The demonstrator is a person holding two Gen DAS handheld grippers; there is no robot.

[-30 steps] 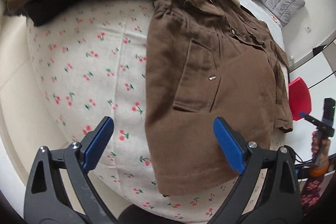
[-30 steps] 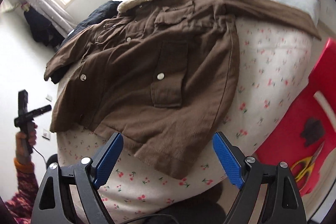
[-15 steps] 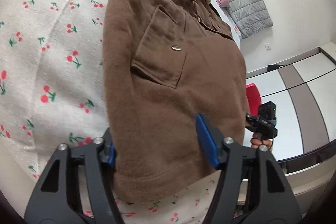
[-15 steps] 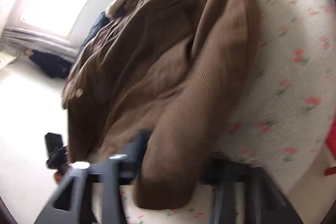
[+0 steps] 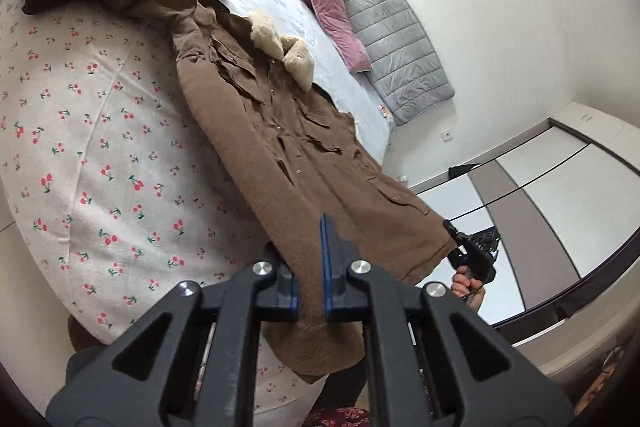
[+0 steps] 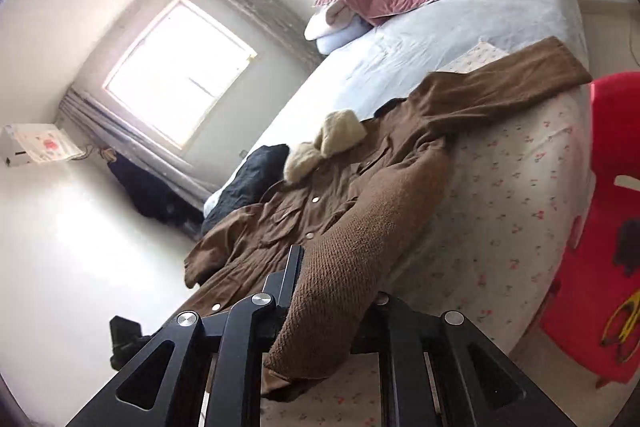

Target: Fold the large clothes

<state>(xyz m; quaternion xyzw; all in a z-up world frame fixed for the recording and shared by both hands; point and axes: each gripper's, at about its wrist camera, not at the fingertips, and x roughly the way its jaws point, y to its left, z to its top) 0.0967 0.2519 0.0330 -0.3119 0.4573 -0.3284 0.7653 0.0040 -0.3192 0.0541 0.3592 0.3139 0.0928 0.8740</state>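
Both hand-held grippers are pinching the hem of the brown coat (image 5: 280,131): the left hand-held gripper (image 5: 310,301) and the right hand-held gripper (image 6: 328,291), jaws just closed on fabric. The coat is lying stretched across the cherry-print sheet (image 5: 100,155) on the bed, its fur collar (image 6: 324,147) beside a black garment (image 6: 248,183). A red chair (image 6: 592,227) is standing beside the bed.

left wrist view: rides the left tongs (image 5: 310,267), close above the hem of the brown fur-collared coat (image 5: 256,131), facing the grey quilted headboard (image 5: 394,31).
right wrist view: rides the right tongs (image 6: 332,291), facing the bright window (image 6: 180,71).
shared: coat, cherry-print bedsheet (image 5: 92,147), headboard.
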